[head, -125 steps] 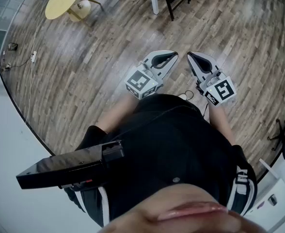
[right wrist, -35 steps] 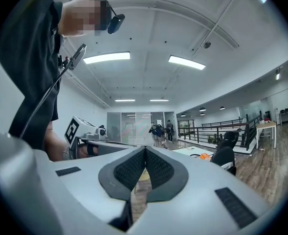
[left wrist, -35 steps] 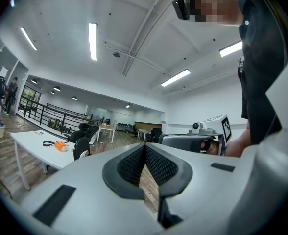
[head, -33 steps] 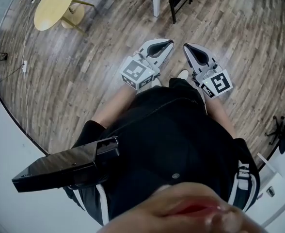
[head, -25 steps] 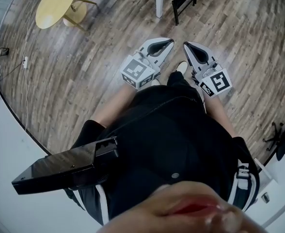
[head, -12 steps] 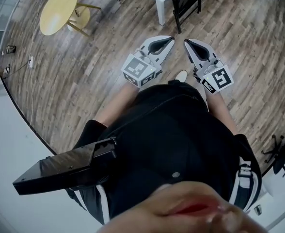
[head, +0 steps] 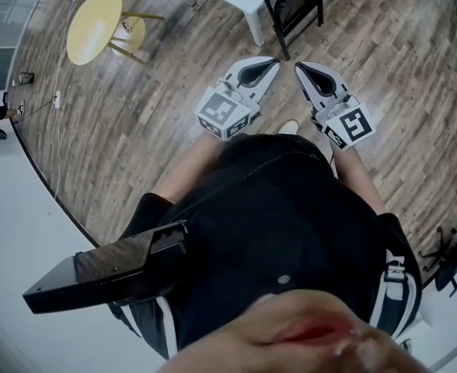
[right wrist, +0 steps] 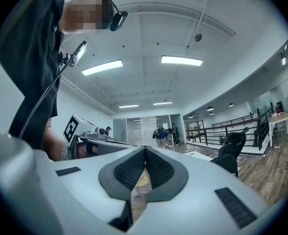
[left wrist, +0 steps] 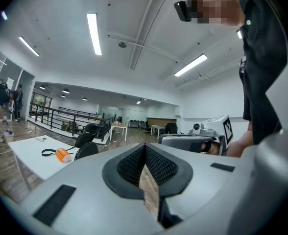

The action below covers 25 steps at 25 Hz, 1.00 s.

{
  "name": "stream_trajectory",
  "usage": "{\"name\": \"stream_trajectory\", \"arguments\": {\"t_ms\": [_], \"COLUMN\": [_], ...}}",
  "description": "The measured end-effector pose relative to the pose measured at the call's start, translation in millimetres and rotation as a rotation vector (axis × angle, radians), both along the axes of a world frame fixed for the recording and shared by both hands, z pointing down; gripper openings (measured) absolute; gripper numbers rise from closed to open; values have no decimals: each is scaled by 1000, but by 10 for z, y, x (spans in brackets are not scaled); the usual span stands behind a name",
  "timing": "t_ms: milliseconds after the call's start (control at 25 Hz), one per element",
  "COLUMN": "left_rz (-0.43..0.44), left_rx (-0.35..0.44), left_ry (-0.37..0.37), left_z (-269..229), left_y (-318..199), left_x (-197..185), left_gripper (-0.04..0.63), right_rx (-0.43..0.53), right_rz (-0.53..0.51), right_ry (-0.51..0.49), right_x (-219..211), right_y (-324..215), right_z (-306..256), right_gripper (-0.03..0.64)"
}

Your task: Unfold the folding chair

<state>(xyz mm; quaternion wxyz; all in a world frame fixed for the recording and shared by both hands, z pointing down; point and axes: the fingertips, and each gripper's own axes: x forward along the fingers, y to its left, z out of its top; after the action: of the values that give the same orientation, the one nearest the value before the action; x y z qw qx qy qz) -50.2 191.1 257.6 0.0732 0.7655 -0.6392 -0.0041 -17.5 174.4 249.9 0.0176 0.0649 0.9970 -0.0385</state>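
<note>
The black folding chair [head: 294, 6] stands on the wood floor at the top of the head view, beside a white table's leg [head: 254, 23]. Whether it is folded flat I cannot tell. My left gripper [head: 273, 62] and right gripper [head: 298, 67] are held side by side at waist height and point toward the chair, still short of it. Both are shut with nothing between the jaws. In the left gripper view my left gripper [left wrist: 145, 146] has its pads pressed together, and my right gripper [right wrist: 145, 148] looks the same in its own view.
A round yellow table [head: 94, 23] stands at the upper left. The white table [left wrist: 34, 155] carries an orange object [left wrist: 62, 154] and a black strap. Black office chairs [right wrist: 230, 159] and a railing lie further off. People stand in the distance [right wrist: 162, 133].
The chair and the white table have slid down into the head view, closer to my grippers. Both grippers stay shut and side by side.
</note>
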Motion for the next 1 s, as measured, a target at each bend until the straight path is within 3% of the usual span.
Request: {"name": "stream_trajectory", "arguments": {"t_ms": [560, 1000], "left_rz": [1, 86], "left_rx": [-13, 2], "left_ry": [-12, 24], "left_z": [55, 193], "left_y": [-509, -1008], "left_x": [-207, -1105], "left_gripper": [5, 5], "right_rx": [-4, 0], "right_rz": [14, 100], "right_ry": [-2, 44], "right_x": [-183, -1029], "right_y": [-544, -986], "right_z": [24, 117], "right_gripper": [8, 8]}}
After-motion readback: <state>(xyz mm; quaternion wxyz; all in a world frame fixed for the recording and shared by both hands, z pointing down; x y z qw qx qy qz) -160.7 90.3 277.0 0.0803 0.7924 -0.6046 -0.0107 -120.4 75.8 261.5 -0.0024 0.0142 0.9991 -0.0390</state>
